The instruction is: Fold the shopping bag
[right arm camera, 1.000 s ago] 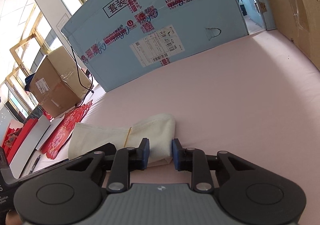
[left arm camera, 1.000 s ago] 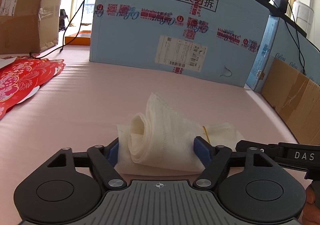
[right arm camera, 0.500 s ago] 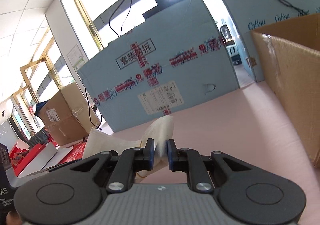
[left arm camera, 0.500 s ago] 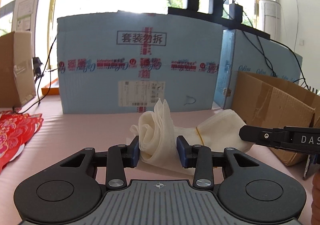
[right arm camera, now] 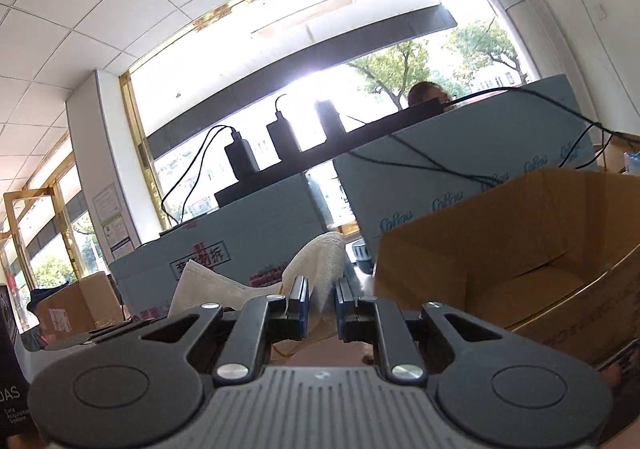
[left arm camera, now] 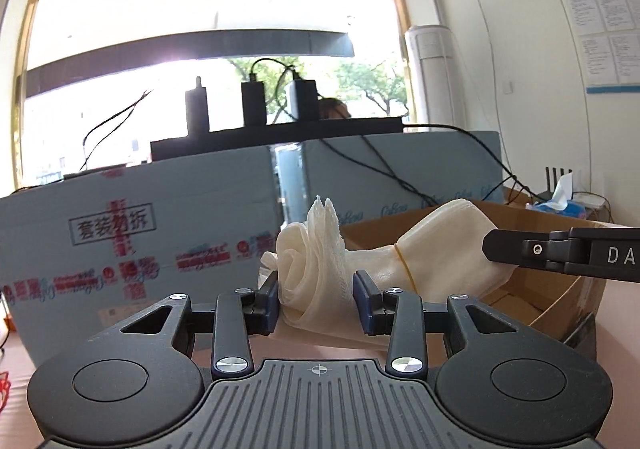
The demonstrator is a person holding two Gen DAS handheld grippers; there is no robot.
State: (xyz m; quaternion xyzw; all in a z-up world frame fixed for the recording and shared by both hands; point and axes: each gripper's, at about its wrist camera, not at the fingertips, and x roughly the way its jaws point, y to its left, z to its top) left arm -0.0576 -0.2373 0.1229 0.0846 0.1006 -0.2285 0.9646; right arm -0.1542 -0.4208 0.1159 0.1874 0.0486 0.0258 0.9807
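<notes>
The white shopping bag (left arm camera: 320, 265) is rolled into a bundle with a yellow rubber band (left arm camera: 404, 263) around its middle. It is held up in the air. My left gripper (left arm camera: 316, 301) is shut on the rolled end. My right gripper (right arm camera: 321, 305) is shut on the other end of the bag (right arm camera: 320, 269); one of its fingers (left arm camera: 560, 255) shows at the right of the left wrist view, against the bag's far end.
An open brown cardboard box (right arm camera: 520, 249) stands close at the right, also seen in the left wrist view (left arm camera: 552, 289). Blue foam boards (left arm camera: 140, 241) stand behind. The pink table (left arm camera: 320, 345) lies below. A tissue box (left arm camera: 560, 205) sits far right.
Both grippers have closed on the bag's ends and lifted it off the pink table, tilting upward and moving toward the cardboard box at the right.
</notes>
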